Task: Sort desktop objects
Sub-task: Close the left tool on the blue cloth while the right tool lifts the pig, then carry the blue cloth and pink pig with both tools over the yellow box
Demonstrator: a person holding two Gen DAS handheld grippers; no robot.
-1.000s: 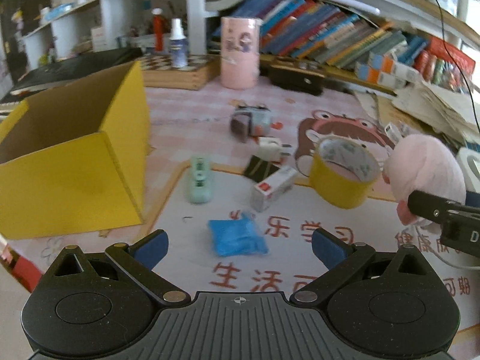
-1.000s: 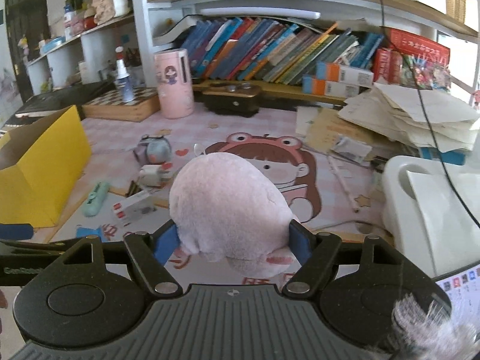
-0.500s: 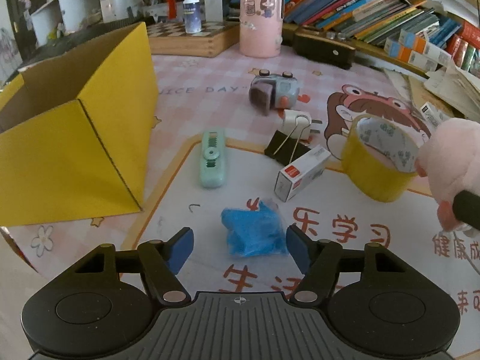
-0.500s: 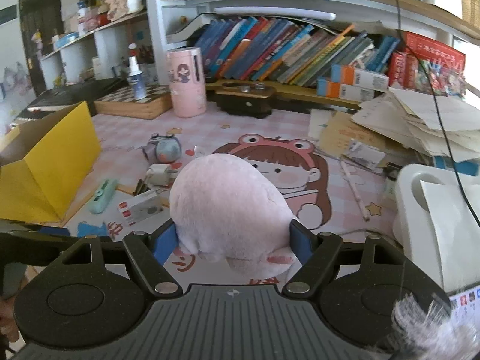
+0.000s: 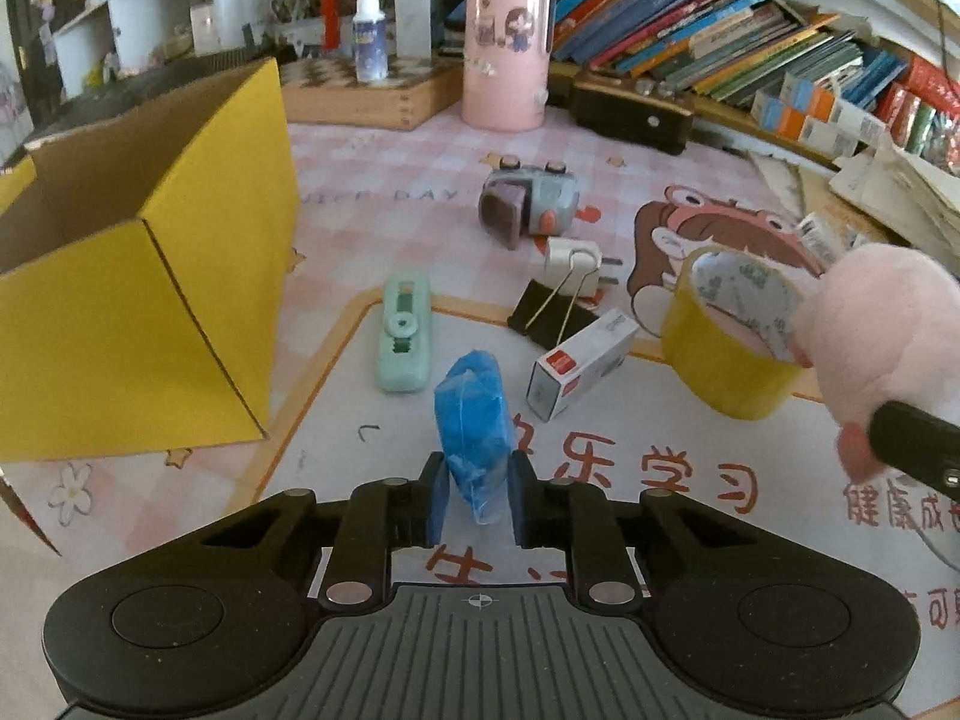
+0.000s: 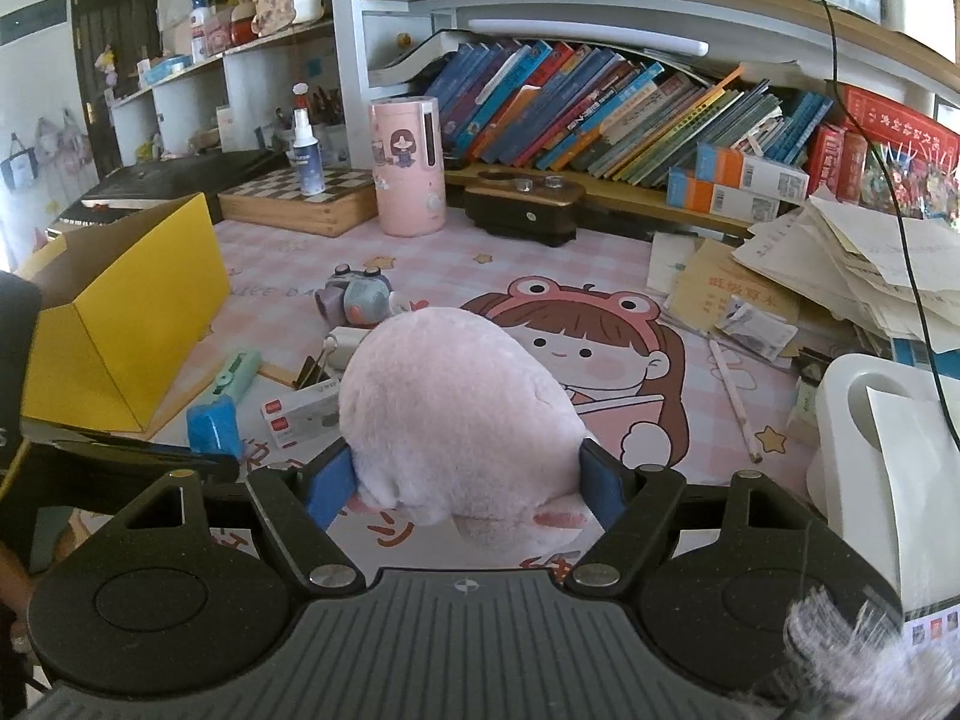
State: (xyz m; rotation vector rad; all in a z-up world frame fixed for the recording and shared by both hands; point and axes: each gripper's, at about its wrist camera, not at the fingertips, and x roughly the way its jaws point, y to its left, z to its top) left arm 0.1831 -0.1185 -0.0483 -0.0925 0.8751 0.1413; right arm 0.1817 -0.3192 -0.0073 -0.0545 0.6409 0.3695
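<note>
The left gripper (image 5: 477, 495) pinches a crumpled blue plastic packet (image 5: 474, 414) between its narrowed fingers, the packet standing up above the printed desk mat (image 5: 690, 540). At 10 o'clock from it sits the open yellow cardboard box (image 5: 138, 312); at 11 o'clock lies a mint-green correction tape (image 5: 405, 333); at 1 o'clock are a small white-and-red box (image 5: 579, 363), a black binder clip (image 5: 549, 318) and a white plug (image 5: 573, 255), with a yellow tape roll (image 5: 729, 330) at 2 o'clock. The right gripper (image 6: 465, 483) clamps a pink plush toy (image 6: 456, 414) between its blue pads (image 6: 327, 483), above the mat. At 12 o'clock, far back, stands a pink cylinder (image 6: 408, 165) before the bookshelf.
</note>
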